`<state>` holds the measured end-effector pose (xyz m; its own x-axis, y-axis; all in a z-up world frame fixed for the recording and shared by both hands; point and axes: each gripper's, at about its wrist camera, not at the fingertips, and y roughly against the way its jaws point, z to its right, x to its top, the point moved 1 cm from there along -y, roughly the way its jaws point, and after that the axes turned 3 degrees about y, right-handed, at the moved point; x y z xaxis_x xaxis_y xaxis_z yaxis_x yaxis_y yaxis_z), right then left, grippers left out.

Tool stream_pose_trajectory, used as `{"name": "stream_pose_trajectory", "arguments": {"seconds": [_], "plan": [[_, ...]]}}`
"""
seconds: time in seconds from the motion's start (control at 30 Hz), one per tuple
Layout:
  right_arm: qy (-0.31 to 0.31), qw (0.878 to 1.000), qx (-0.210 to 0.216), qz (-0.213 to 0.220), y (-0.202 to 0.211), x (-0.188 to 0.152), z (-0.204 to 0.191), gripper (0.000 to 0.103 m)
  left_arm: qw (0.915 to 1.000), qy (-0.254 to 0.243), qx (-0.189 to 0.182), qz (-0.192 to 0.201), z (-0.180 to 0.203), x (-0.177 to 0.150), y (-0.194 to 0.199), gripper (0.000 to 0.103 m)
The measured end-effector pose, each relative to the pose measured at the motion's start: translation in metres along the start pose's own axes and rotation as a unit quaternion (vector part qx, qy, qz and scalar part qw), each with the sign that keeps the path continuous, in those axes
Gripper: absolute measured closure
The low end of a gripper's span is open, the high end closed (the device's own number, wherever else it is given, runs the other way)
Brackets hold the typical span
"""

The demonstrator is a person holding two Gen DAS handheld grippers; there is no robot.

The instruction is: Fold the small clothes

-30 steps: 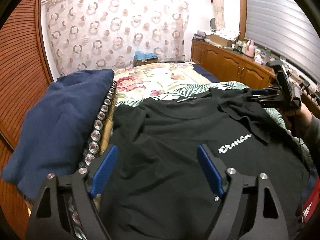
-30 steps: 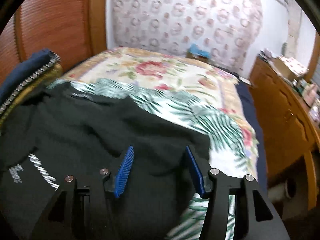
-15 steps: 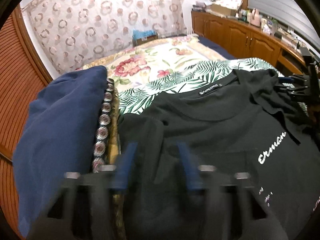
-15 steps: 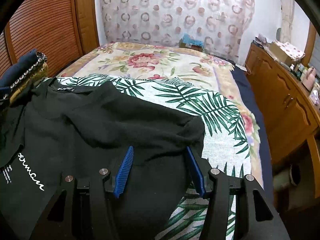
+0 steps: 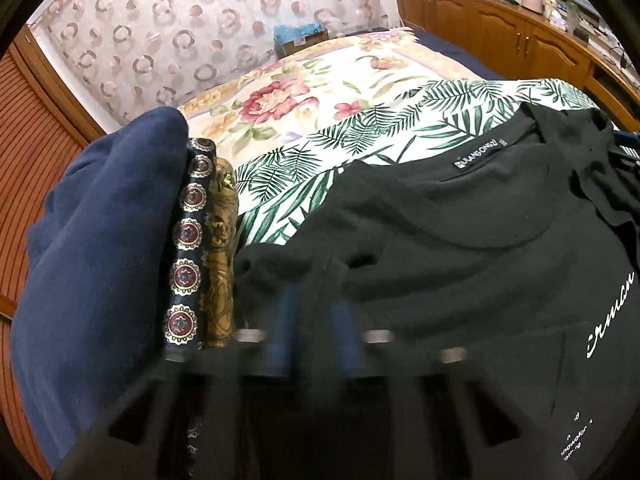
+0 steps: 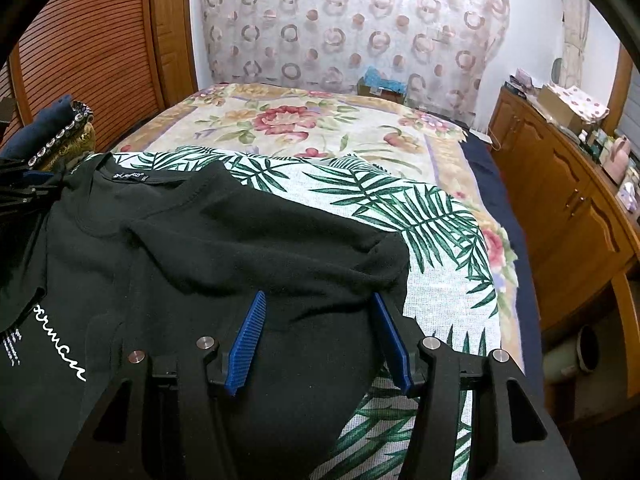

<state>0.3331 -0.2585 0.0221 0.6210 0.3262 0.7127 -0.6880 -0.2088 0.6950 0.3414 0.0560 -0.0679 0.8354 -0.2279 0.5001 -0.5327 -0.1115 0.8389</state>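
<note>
Your left gripper (image 5: 314, 320) has swung over to the shirt's (image 5: 440, 248) left sleeve, beside the folded pile (image 5: 120, 260), and its jaws have just been closing; they now sit nearly together, blurred, with black sleeve cloth bunched at the tips, so it looks like a pinch on the sleeve, the start of a fold. Your right gripper (image 6: 320, 332) stands half apart over the other sleeve, pads clear of the cloth. The shirt lies flat, print up, on the palm-leaf sheet (image 6: 420, 208); collar points to the far curtain, long axis running from you toward it.
</note>
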Motion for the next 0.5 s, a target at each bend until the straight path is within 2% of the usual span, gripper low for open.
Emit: {"name": "stream_pose_trajectory", "arguments": {"seconds": [0.27, 0.5], "plan": [[0.0, 1.0, 0.001, -0.001, 0.0, 0.0, 0.001, 0.046, 0.9943, 0.046, -0.04, 0.087, -0.026, 0.006, 0.06, 0.096], [-0.004, 1.0, 0.007, -0.001, 0.0, 0.0, 0.003, 0.045, 0.9907, 0.048, -0.057, 0.114, -0.03, 0.001, 0.082, 0.097]]}}
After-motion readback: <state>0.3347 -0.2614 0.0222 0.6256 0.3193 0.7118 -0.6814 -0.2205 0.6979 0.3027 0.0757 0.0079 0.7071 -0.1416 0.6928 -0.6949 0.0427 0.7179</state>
